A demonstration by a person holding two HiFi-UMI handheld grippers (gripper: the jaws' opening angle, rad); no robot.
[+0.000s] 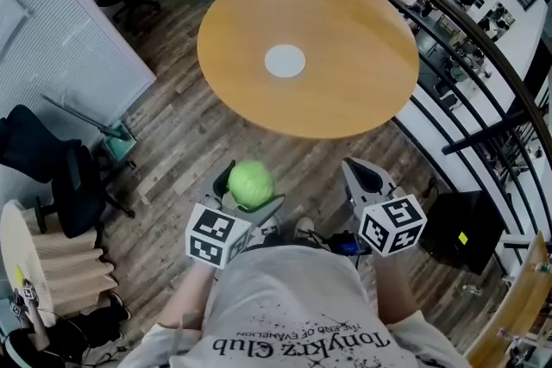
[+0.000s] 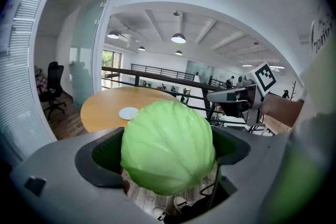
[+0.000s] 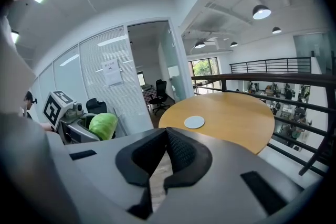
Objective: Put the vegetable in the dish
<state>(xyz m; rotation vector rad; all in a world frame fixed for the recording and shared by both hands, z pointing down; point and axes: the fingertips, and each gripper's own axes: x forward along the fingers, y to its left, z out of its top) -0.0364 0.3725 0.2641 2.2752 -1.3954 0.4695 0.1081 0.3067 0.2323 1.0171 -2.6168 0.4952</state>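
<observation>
- The vegetable is 1 round, pale green cabbage [image 1: 251,184], whole and smooth-leaved. It sits gripped between the 2 jaws of the left gripper [image 1: 250,194], up in the air and short of the table's near edge.
- The dish [image 1: 285,61] is a small, flat, white round plate. It lies near the middle of the round wooden table [image 1: 354,26], well apart from the cabbage.
</observation>
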